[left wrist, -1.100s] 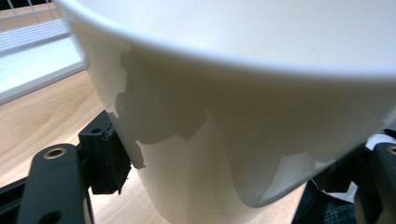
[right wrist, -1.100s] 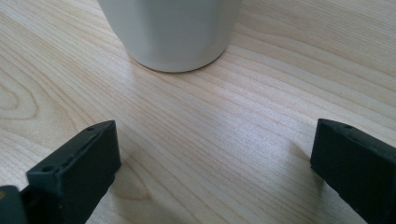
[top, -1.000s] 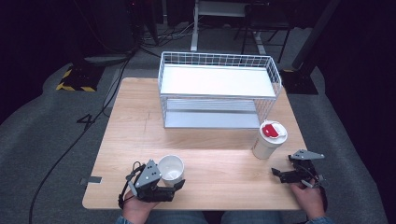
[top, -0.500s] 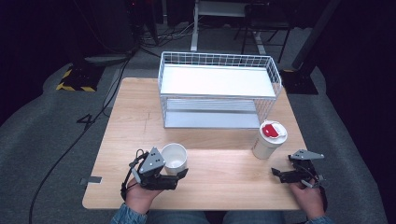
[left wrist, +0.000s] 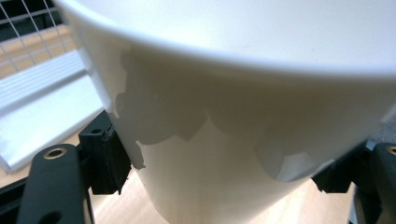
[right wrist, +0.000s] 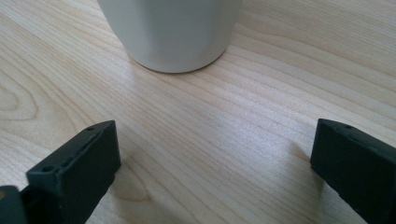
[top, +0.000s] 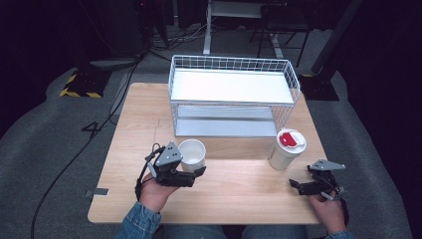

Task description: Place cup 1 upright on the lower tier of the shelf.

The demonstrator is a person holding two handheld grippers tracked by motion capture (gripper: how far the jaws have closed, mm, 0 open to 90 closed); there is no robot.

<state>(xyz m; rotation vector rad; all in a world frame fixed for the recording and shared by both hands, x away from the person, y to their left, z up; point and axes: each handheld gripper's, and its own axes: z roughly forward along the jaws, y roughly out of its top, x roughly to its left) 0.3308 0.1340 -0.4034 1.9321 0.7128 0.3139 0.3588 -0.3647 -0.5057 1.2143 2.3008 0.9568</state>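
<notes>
On the table (top: 239,184), the open cup (top: 192,155) seems clamped by the left gripper (top: 186,175); it should be kept upright. The right gripper (top: 304,185) is held with jaws apart near the lidded cup (top: 284,149).

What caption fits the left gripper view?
Left gripper fingers around a white cup, wire rack behind.

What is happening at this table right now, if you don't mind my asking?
A person works two handheld grippers at a wooden table. The left gripper is closed around an open white cup in front of a wire rack. The right gripper rests open near a red-lidded cup, holding nothing.
</notes>
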